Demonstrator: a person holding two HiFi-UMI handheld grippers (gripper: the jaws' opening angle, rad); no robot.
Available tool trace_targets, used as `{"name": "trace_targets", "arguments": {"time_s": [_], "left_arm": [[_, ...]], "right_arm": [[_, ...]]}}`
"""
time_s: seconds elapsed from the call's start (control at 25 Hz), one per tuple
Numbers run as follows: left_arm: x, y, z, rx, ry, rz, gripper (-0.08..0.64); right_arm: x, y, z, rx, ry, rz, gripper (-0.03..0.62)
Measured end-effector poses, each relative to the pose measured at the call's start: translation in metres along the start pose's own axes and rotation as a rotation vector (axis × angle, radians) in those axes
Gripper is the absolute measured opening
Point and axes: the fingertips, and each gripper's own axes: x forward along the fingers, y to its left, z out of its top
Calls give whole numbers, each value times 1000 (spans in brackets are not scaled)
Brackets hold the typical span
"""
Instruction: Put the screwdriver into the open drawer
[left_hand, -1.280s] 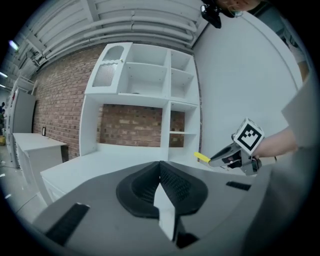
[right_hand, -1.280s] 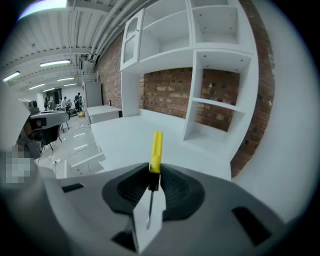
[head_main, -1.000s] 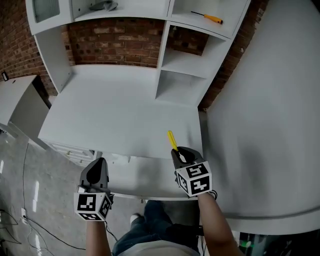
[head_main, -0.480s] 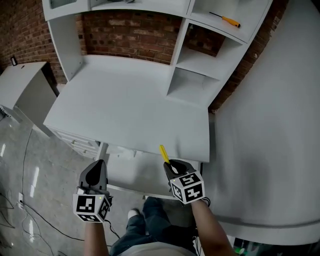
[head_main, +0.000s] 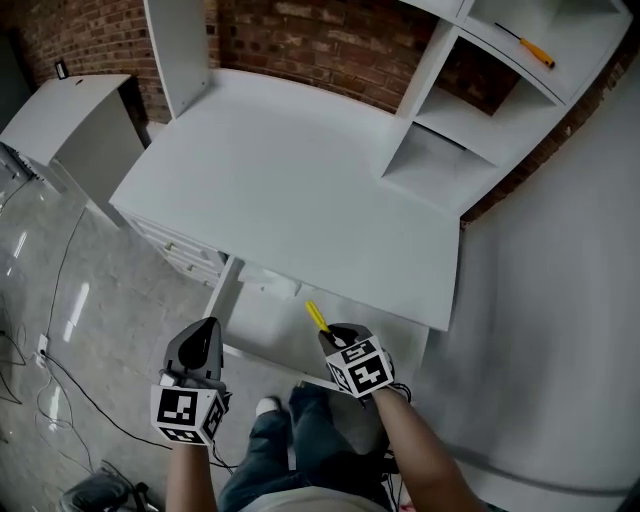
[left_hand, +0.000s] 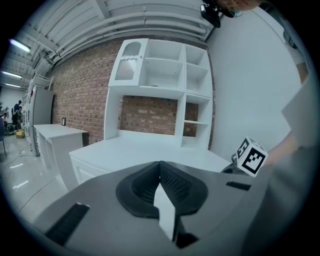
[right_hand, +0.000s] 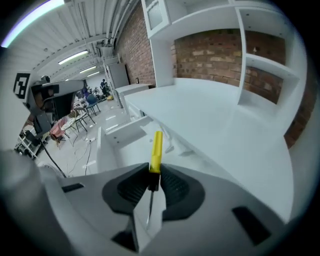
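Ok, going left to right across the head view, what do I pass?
White side cabinet → left tool → yellow screwdriver, gripped in the right tool → orange screwdriver.

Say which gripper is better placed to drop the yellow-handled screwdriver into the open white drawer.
Right. The right gripper is shut on the yellow-handled screwdriver, whose handle pokes out over the open white drawer. The left gripper is shut on nothing, off the drawer's left end.
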Motion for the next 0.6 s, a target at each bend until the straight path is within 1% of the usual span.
{"name": "trace_targets", "arguments": {"time_s": [0.32,0.48,0.6], "left_arm": [[-9,19,-23,-14,50,57,12],[-13,28,-34,-8,86,72,12],[-19,39,-37,-3,101,93,12]], "right_arm": [[65,2,-29,-66,174,61,80],[93,9,-38,-93,230,99,80],[111,17,-40,-127,264,115,81]]}}
